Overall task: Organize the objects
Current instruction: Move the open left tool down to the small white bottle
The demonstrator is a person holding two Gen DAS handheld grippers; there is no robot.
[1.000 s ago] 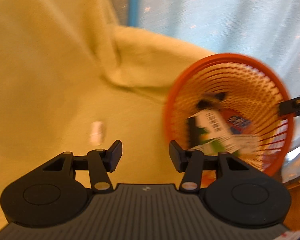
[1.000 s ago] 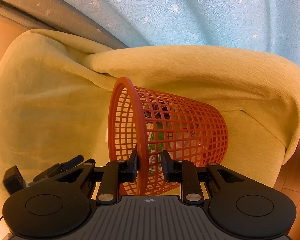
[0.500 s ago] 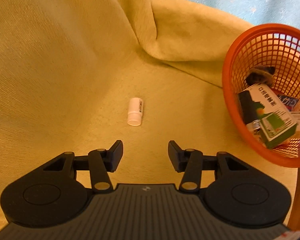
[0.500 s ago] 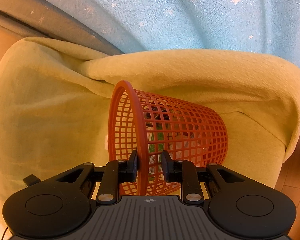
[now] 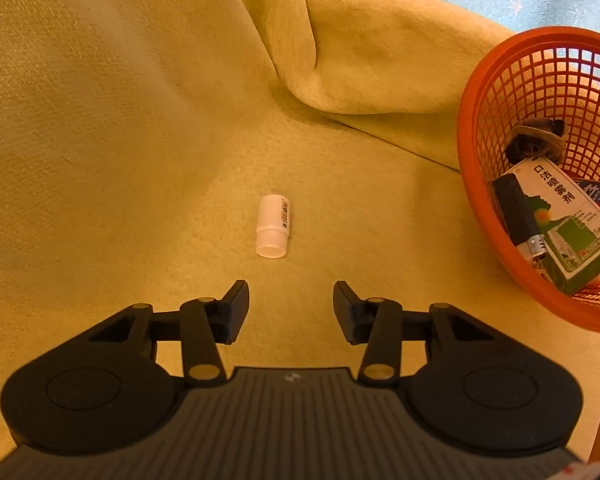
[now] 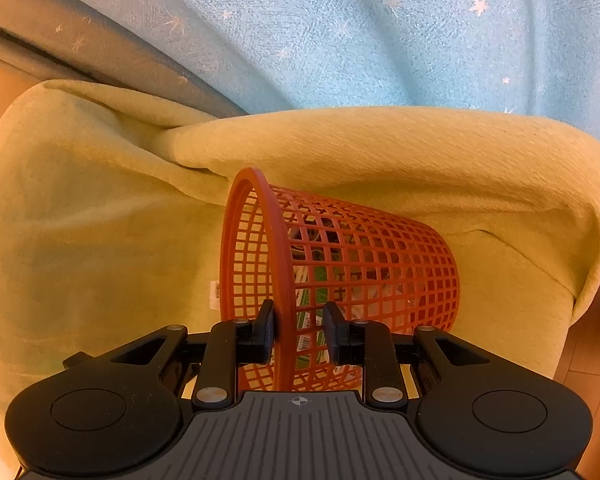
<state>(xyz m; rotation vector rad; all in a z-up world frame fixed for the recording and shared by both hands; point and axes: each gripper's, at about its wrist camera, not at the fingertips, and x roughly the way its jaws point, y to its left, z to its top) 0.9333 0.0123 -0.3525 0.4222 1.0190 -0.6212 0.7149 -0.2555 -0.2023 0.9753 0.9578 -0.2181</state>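
Observation:
A small white bottle (image 5: 274, 226) with a barcode label lies on the yellow-green blanket (image 5: 140, 120), cap toward me. My left gripper (image 5: 290, 304) is open just short of it, nothing between the fingers. At the right an orange mesh basket (image 5: 466, 168) is tipped on its side, holding a green-and-white box (image 5: 572, 232) and a dark bundle (image 5: 536, 140). In the right wrist view my right gripper (image 6: 298, 328) is shut on the basket (image 6: 380, 264) at its rim. The white bottle (image 6: 214, 294) peeks out behind the rim.
The blanket drapes over a cushioned seat with folds and a raised back (image 6: 380, 148). A light blue star-patterned curtain (image 6: 340, 40) hangs behind. Wooden floor (image 6: 596, 320) shows at the right beyond the seat edge.
My left gripper swung left, away from the basket, and closed in on the white bottle, now centred ahead. My right gripper kept its hold on the basket rim, barely moving.

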